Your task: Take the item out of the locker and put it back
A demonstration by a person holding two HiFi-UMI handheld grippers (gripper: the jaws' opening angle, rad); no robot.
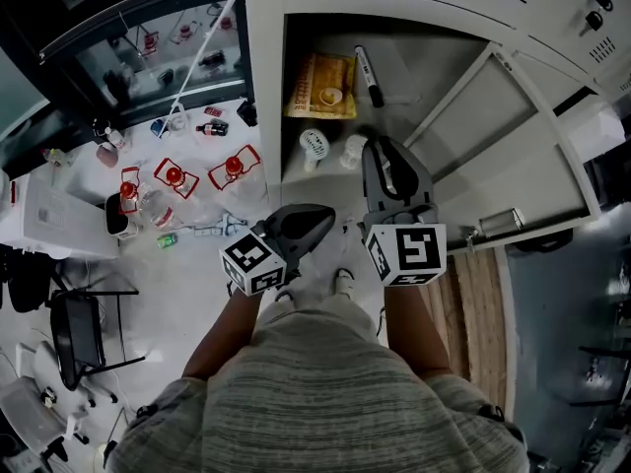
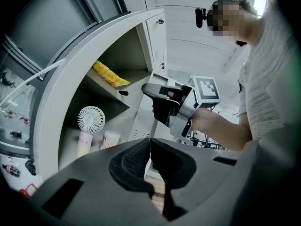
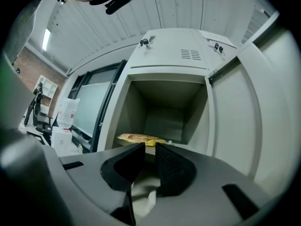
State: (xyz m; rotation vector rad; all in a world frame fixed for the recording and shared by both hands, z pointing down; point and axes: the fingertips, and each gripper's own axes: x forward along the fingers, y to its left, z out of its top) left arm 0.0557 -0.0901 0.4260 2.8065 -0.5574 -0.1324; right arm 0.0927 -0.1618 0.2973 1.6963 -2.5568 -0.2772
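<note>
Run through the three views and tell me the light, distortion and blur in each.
Head view: strong fisheye bows the locker frame, its inside is dim, and the corners fall dark, yet the detail stays sharp. Left gripper view: round black vignette, white glare at top right, edges bent. Right gripper view: same vignette, the ceiling lamp is blown out, and the locker's inside sits in shadow.

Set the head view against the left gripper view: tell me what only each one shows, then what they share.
Only the head view: the marker cube on the left gripper, and a black chair on the floor.

Only the left gripper view: that gripper's jaws seen close, shut with nothing between them, and the camera on the person's head.

Both: the open locker, the yellow packet on its upper shelf, the white fan below it, and the right gripper at the locker's opening.
</note>
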